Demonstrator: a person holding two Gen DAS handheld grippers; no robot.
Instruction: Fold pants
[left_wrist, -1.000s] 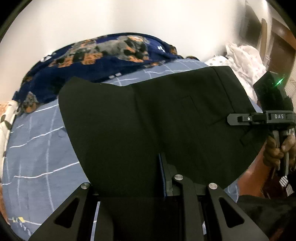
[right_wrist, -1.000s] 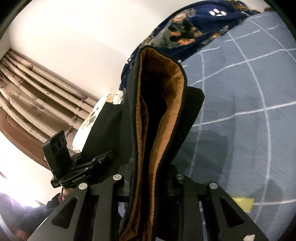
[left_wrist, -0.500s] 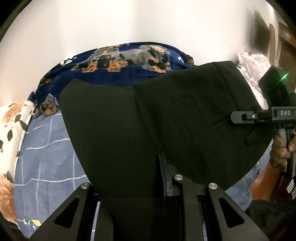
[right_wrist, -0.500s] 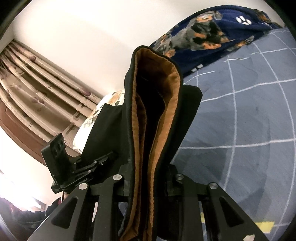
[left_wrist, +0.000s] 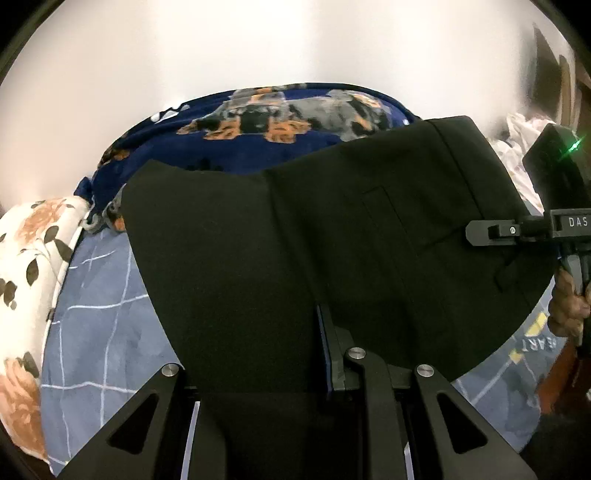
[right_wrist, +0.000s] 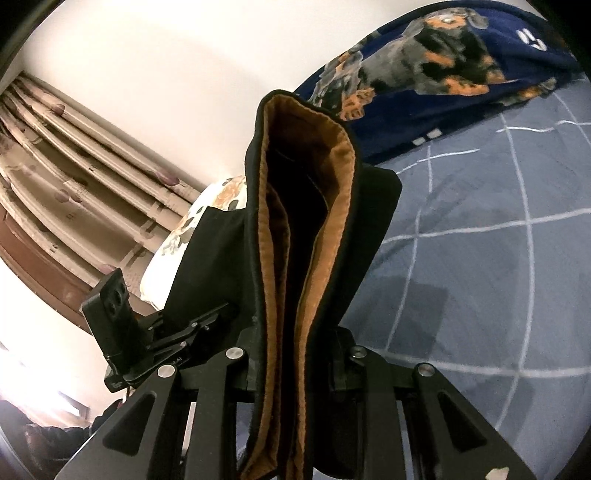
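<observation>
Pants (left_wrist: 332, 240) now farther across bed (left_wrist: 96, 332)

Black pants (left_wrist: 295, 236) held taut above a blue grid-patterned bedsheet (left_wrist: 107, 325).
The left gripper (left_wrist: 258, 373) and right gripper (left_wrist: 491, 232) each clamp an edge.

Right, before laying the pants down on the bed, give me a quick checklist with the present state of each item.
1. Left gripper shut on the black pants: ok.
2. Right gripper shut on the waistband, brown lining showing: ok.
3. Pants stretched flat between the two grippers: ok.
4. Pants lifted off the blue sheet: ok.
5. Bare sheet ahead for landing: ok in the right wrist view.
6. Lower legs hanging even: cannot tell, out of view.
</observation>
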